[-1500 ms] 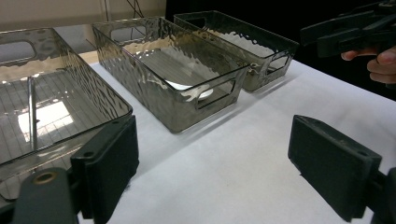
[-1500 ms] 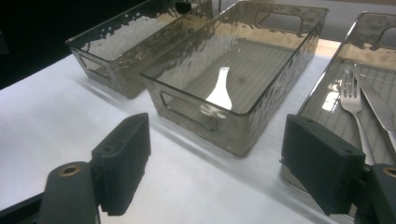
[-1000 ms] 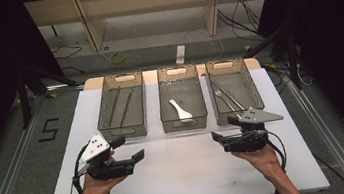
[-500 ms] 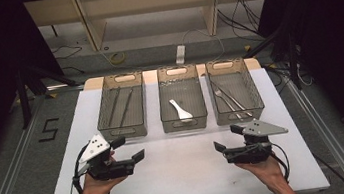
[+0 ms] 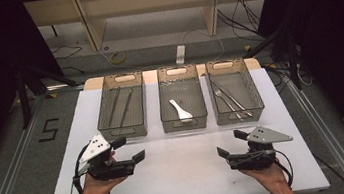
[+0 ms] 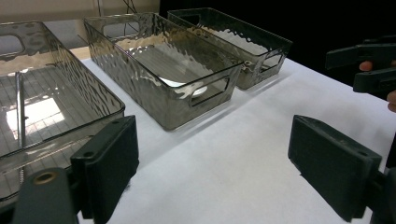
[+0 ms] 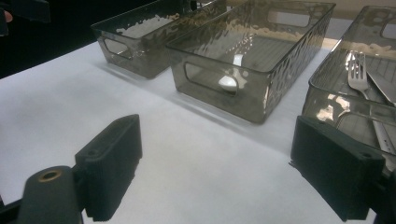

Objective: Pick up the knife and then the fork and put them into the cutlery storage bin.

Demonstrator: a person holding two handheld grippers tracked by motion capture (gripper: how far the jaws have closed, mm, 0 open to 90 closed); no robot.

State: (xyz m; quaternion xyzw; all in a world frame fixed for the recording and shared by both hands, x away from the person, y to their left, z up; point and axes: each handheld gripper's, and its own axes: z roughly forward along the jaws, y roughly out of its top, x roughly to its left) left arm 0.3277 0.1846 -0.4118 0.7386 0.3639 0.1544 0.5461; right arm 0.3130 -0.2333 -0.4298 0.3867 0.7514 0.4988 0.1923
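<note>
Both tools parked on the tabletop (image 5: 185,176), nothing grabbed

Left tool (image 5: 129,150) sits wide open and empty near the left bin (image 5: 122,106); the spoon (image 5: 180,110) is in the middle bin (image 5: 182,98); the right tool (image 5: 230,143), wide open and empty too, is near the fork bin (image 5: 234,91).

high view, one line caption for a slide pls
Two open hand-held tongs, left and right, hover above a white table before three smoky clear plastic bins.

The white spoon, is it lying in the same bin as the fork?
No. The white spoon lies alone in the middle bin, while the fork lies in the right bin.
</note>
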